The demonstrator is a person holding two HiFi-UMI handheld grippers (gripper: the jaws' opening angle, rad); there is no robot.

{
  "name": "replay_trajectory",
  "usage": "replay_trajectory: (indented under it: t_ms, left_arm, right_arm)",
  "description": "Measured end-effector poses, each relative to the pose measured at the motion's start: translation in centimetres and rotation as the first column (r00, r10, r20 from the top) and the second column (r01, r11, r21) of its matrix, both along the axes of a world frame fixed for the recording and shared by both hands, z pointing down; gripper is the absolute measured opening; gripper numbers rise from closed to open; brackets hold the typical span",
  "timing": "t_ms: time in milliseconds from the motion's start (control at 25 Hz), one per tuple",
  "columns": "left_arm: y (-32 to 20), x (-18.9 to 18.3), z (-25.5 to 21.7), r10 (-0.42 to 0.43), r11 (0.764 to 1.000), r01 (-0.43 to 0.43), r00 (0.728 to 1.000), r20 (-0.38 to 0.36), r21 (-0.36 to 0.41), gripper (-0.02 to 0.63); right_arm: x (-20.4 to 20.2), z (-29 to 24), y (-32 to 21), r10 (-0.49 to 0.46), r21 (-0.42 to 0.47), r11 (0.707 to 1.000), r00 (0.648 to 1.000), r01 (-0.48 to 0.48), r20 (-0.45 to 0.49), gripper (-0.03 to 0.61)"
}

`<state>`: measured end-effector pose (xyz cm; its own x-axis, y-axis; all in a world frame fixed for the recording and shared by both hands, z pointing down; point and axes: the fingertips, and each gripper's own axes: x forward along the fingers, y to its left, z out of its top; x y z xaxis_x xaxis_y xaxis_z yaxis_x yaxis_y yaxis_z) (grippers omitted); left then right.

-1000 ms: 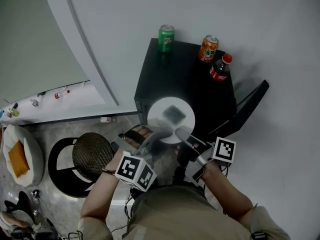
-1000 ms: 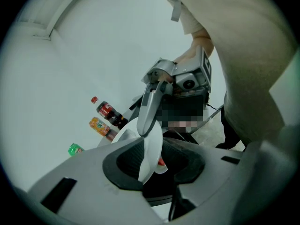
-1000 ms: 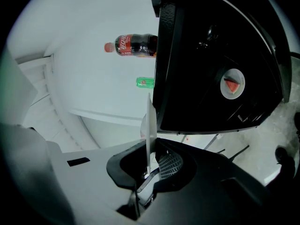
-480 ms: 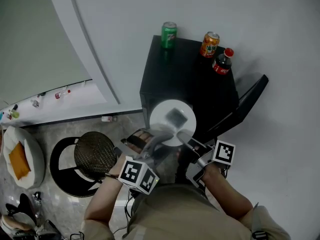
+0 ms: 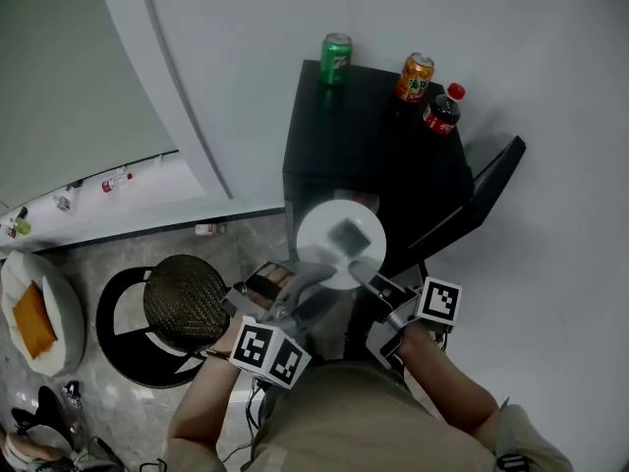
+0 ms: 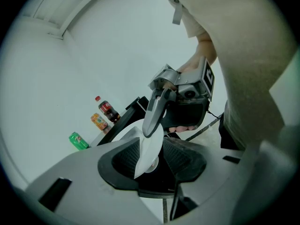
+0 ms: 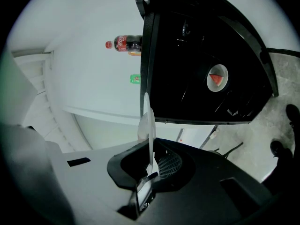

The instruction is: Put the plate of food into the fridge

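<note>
The round white plate of food [image 5: 341, 242] is held just before the open small black fridge [image 5: 369, 155] — the right gripper [image 7: 151, 165] is clenched on its edge to carry it in, while the left gripper [image 6: 151, 156], its jaws just opening, has the edge between them unpinched — probably letting go.

Fridge door [image 5: 489, 185] standing wide open at right, dark fridge cavity [image 7: 187, 55] gaping free ahead, small dish with red wedge [image 7: 217, 78] sitting inside, round stool [image 5: 182, 303] crowding the left.
</note>
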<state>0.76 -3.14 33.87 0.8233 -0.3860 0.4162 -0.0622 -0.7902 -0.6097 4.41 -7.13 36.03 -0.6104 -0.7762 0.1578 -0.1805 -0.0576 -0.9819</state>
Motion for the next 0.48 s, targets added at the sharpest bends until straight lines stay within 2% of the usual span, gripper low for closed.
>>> replay_trajectory:
  t_ms: [120, 240, 360, 480]
  left_arm:
    - [0.8, -0.5, 0.6, 0.01, 0.999, -0.011, 1.0, -0.023, -0.034, 0.143]
    - [1.4, -1.2, 0.5, 0.006, 0.995, -0.015, 0.995, -0.096, -0.098, 0.143]
    - [1.1, -1.8, -0.4, -0.034, 0.992, 0.014, 0.987, -0.158, -0.125, 0.143]
    - [1.0, -2.3, -0.8, -0.084, 0.988, 0.059, 0.979, -0.184, -0.142, 0.143]
  right_arm:
    - [-0.3, 0.9, 0.7, 0.006, -0.026, 1.0, 1.0, -0.006, -0.007, 0.029]
    - [-0.2, 1.9, 1.5, 0.016, -0.056, 0.998, 1.0, -0.017, -0.015, 0.029]
    - [0.4, 2.7, 2.0, 0.023, -0.073, 0.997, 1.0, -0.024, -0.018, 0.029]
    - [0.7, 3.2, 2.7, 0.018, -0.076, 0.997, 1.0, -0.019, -0.015, 0.029]
